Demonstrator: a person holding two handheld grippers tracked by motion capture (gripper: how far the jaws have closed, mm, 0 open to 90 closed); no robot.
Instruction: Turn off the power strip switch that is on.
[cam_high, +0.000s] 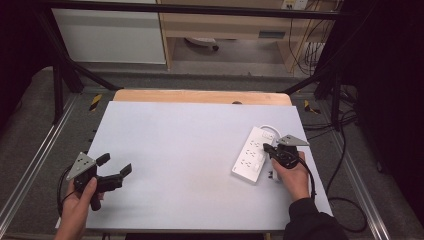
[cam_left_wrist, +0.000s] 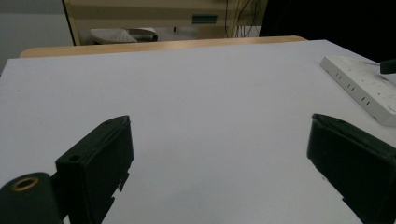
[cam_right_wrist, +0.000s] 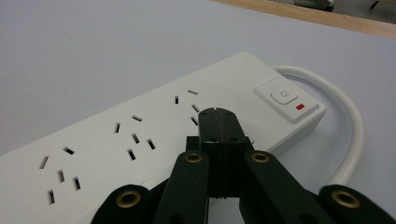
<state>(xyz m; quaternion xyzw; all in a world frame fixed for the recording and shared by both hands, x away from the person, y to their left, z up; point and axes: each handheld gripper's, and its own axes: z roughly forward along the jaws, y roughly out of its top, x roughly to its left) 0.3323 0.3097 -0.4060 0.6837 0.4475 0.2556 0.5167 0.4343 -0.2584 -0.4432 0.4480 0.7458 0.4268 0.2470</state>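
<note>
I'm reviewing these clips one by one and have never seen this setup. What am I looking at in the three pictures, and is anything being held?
There is no robot here: a person holds a hand tool with two black jaws in each hand.

The high view looks down on a pale table from above the person. The left gripper rests near the table's left edge with its jaws spread apart and nothing between them. The right gripper sits over a white power strip with a curled white cable.

The other two pictures come from cameras riding on the grippers. The left gripper view looks across the bare table between its open jaws. The right gripper view shows its jaws pressed together, tip close above the strip near the switch. Nothing is gripped.
</note>
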